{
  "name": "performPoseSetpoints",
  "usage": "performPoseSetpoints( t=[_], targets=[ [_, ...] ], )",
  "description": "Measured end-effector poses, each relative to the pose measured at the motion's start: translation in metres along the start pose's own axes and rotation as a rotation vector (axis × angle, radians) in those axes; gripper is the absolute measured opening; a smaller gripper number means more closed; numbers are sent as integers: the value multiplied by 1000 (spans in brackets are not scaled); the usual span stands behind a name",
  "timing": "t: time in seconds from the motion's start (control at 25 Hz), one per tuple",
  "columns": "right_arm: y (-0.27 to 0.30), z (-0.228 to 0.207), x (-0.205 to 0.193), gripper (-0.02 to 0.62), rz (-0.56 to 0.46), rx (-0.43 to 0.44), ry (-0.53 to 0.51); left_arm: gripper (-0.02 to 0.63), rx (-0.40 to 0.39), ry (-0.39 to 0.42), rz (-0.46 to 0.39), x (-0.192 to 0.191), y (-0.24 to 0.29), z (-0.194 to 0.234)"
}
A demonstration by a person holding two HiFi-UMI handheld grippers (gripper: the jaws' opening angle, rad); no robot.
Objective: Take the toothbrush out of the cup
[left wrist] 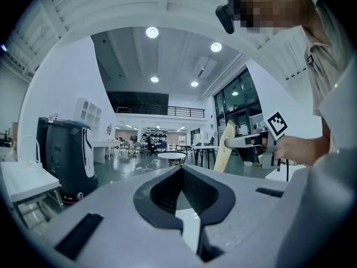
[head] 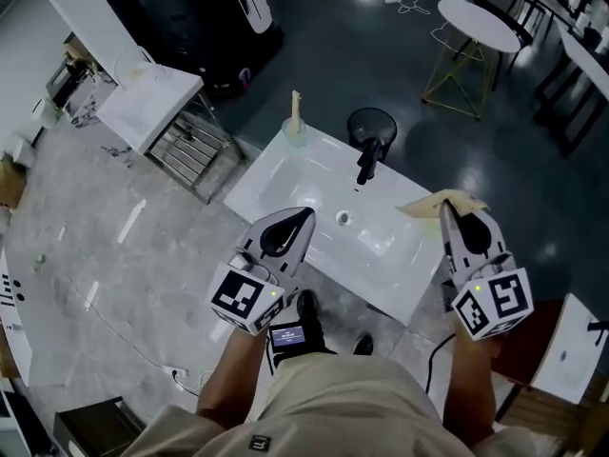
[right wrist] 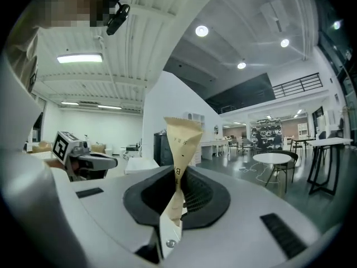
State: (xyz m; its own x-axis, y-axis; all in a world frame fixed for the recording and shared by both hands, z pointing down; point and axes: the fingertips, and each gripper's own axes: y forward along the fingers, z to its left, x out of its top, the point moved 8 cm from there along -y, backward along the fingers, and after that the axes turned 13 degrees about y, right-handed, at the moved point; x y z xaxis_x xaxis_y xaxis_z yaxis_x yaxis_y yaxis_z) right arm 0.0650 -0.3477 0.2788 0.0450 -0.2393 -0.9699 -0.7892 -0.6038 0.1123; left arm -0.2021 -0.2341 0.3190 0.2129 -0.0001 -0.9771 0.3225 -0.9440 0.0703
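Note:
A pale toothbrush (head: 296, 109) stands upright in a clear cup (head: 295, 135) on the far left corner of the white sink (head: 276, 181). My left gripper (head: 303, 216) hovers over the sink's near left edge, well short of the cup, shut with nothing between its jaws (left wrist: 181, 170). My right gripper (head: 445, 208) is raised over the sink's right end and is shut on a tan paper packet (head: 440, 201). That packet (right wrist: 182, 144) sticks up out of the jaws in the right gripper view (right wrist: 177, 176). The left gripper view shows the right gripper (left wrist: 252, 142) with the packet (left wrist: 225, 151).
A black faucet (head: 367, 157) rises at the sink's far edge, with a round black stand (head: 372, 122) behind it. A wire rack under a white top (head: 186, 146) stands to the left. A large black machine (head: 195, 17) and a round white table (head: 479, 23) are farther off.

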Motion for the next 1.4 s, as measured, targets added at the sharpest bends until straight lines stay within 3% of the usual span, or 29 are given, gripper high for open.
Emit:
performPoseSetpoints(
  t=[0.44,0.72,1.28,1.4],
  targets=[
    [24,28,7,28,21,68,-20,6,59,-19,10,-16,2,36],
    [55,39,5,28,42,62,-20,6,78,-39,27,-44,30,93],
    [123,42,-8,28,83,3,11,11,53,-52,157,-139,138,206],
    [132,40,-9,28,96,-12,22,45,57,-54,191,-158,167,226]
  ],
)
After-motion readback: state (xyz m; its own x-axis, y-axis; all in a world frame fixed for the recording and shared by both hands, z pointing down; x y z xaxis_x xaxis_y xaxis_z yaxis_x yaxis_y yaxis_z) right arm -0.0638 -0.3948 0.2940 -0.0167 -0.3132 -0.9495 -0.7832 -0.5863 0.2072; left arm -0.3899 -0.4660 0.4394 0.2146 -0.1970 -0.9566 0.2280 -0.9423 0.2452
